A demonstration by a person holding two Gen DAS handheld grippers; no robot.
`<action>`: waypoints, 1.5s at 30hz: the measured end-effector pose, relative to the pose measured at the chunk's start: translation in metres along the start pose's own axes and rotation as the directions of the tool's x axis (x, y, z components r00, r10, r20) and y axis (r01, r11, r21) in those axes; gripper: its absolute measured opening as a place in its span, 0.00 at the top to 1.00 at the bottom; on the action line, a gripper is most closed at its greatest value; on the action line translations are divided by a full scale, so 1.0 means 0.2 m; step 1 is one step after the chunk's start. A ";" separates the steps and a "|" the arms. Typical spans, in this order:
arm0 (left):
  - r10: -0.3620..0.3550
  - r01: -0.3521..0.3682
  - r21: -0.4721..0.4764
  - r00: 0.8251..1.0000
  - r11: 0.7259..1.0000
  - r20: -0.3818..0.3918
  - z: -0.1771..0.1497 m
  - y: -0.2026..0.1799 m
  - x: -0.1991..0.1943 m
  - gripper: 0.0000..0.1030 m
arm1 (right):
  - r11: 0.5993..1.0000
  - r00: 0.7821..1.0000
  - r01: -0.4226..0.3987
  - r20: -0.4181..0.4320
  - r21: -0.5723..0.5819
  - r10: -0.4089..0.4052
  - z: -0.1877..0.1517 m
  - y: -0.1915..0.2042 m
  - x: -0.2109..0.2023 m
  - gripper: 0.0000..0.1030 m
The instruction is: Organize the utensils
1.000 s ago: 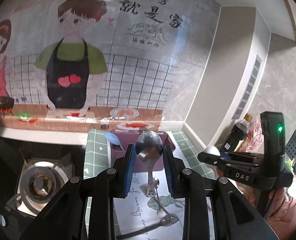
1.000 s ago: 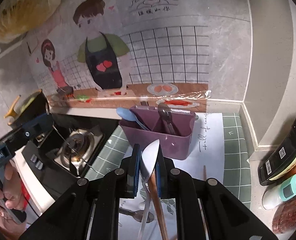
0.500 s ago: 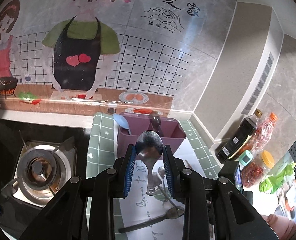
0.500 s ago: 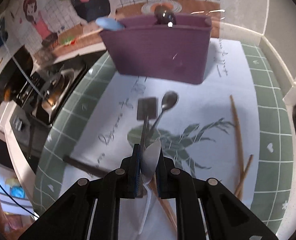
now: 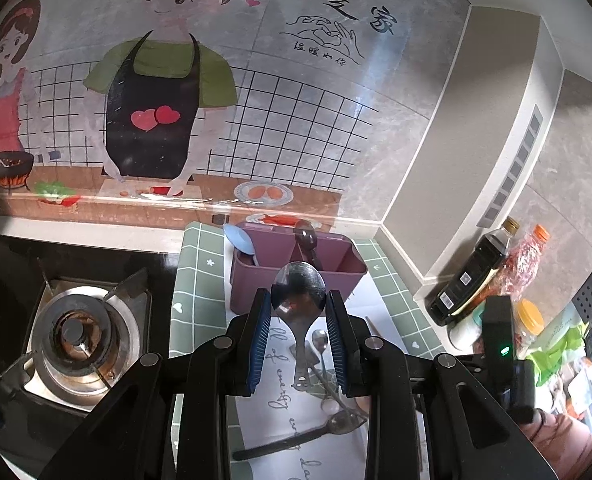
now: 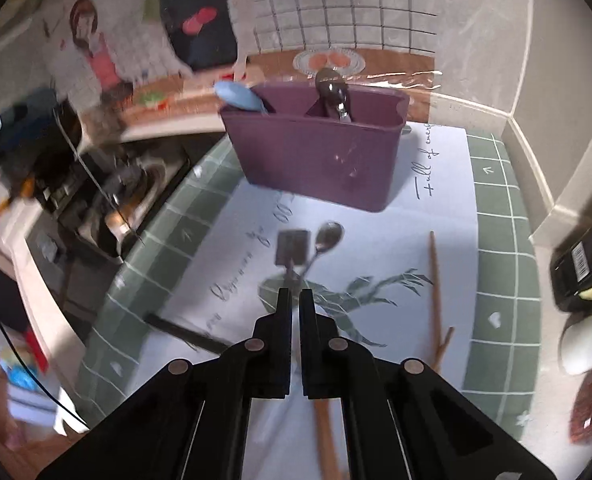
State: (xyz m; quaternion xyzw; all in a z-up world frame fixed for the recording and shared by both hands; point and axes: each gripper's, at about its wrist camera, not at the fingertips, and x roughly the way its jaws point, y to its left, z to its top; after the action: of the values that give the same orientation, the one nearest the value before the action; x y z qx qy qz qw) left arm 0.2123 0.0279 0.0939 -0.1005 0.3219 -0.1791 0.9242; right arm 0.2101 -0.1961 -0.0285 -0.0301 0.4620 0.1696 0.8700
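My left gripper [image 5: 298,312] is shut on the bowl of a steel spoon [image 5: 298,294], held upright in front of the purple caddy [image 5: 336,276]. The caddy [image 6: 316,160] has a blue spoon [image 6: 237,96] in its left compartment and a dark spoon [image 6: 334,88] in its right. My right gripper [image 6: 294,296] points down at the white mat [image 6: 416,220]. Its jaws are closing to a thin slit with a pale sliver in it. The blurred handle of a wooden-handled spoon [image 6: 326,432] trails beneath it. A small spoon [image 6: 328,236] and a flat-ended utensil [image 6: 293,246] lie just ahead.
Chopsticks [image 6: 436,280] lie on the mat's right side and a black handle [image 6: 183,332] on its left. A gas burner [image 5: 75,340] sits left of the mat. Sauce bottles [image 5: 472,276] stand by the right wall. A person's hand [image 5: 556,432] holds the right gripper.
The right gripper sank toward the mat and tipped downward. The spoon bowl that stuck up between its fingers no longer shows, and the jaws stand narrower. The left gripper still holds the steel spoon.
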 end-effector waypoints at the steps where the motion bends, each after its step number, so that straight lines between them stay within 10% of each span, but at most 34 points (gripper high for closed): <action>1: 0.000 0.000 0.002 1.000 1.000 -0.001 0.00 0.00 0.00 0.72 | 1.000 1.000 0.028 -0.010 -0.009 -0.028 -0.01 0.00 0.02 0.88; 5: 0.005 -0.005 0.005 1.000 1.000 -0.011 -0.01 0.00 -0.01 0.72 | 0.999 0.998 0.025 -0.062 -0.033 -0.027 -0.10 -0.01 0.12 0.70; 17: 0.023 -0.023 0.004 0.999 1.000 -0.040 -0.05 0.02 0.01 0.72 | 1.000 0.989 0.007 -0.149 -0.025 -0.011 -0.21 -0.04 0.28 0.75; 26: -0.008 0.008 0.009 1.000 1.000 -0.009 0.04 0.00 -0.02 0.72 | 1.000 0.994 0.012 0.107 0.019 -0.014 0.02 -0.01 -0.17 0.75; 34: -0.022 0.004 0.103 0.985 0.995 0.173 0.46 -0.16 -0.07 0.72 | 1.000 0.876 -0.017 0.482 -0.019 0.024 0.58 0.04 -0.76 0.75; 38: -0.001 -0.028 0.119 0.973 0.993 0.231 0.58 -0.18 0.08 0.72 | 0.999 0.855 0.023 0.518 -0.030 -0.004 0.78 0.02 -0.74 0.75; 45: 0.053 -0.070 0.105 0.987 0.992 0.155 0.56 -0.15 0.54 0.72 | 0.999 0.893 0.042 0.450 -0.027 -0.025 0.86 -0.08 -0.40 0.75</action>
State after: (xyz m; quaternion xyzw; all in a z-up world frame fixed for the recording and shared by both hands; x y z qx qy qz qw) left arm 0.3530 -0.0338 0.1288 -0.0524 0.2434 -0.1598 0.9552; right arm 0.3101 -0.1958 0.1342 -0.0140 0.2448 0.1652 0.9553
